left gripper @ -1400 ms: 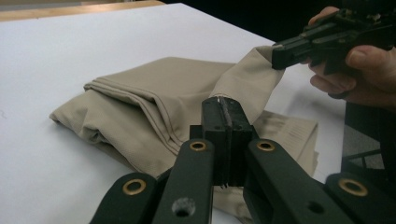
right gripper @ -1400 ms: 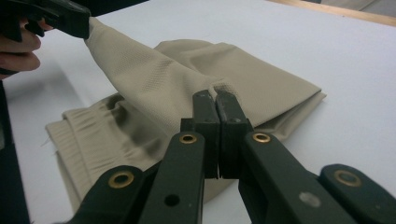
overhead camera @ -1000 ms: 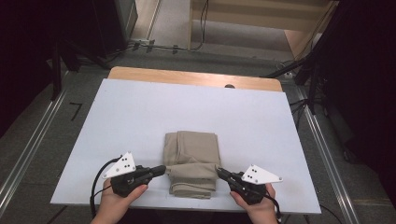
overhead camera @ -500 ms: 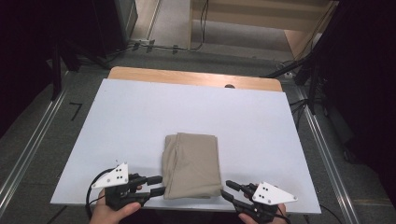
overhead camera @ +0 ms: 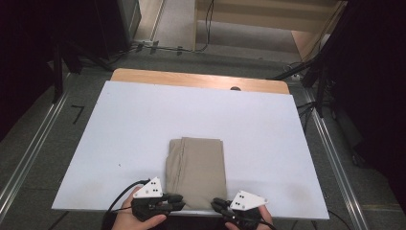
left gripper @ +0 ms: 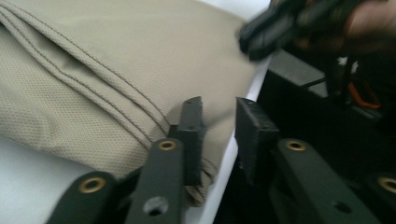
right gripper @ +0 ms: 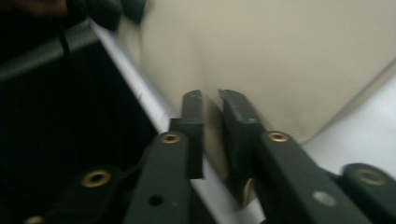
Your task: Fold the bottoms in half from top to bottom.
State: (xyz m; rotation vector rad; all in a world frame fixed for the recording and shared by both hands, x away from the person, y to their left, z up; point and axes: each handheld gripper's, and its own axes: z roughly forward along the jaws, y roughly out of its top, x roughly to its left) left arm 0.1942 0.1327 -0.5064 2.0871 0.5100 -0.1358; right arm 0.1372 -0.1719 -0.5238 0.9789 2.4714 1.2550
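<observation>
A folded beige cloth (overhead camera: 196,167) lies on the white board, its near end at the front edge. My left gripper (overhead camera: 178,201) sits at the cloth's near left corner and my right gripper (overhead camera: 216,204) at its near right corner, tips pointing inward. In the left gripper view the cloth (left gripper: 107,70) has a stitched seam; my left gripper (left gripper: 219,105) has just been opening, and the cloth's corner lies in its gap, unpinched. The right gripper (right gripper: 212,95) opened and has just been closing, leaving a narrow gap with the cloth's (right gripper: 289,56) edge in it.
The white board (overhead camera: 119,124) covers a wooden table whose far strip (overhead camera: 191,79) shows. Metal rails (overhead camera: 28,153) run along both sides over grey floor. The right gripper (left gripper: 261,35) shows at the top of the left gripper view, past the dark drop below the front edge.
Both grippers have drawn back from the cloth's sides to its near corners at the front edge and sunk lower. Their jaws, shut a second ago, now stand apart. The cloth lies flatter.
</observation>
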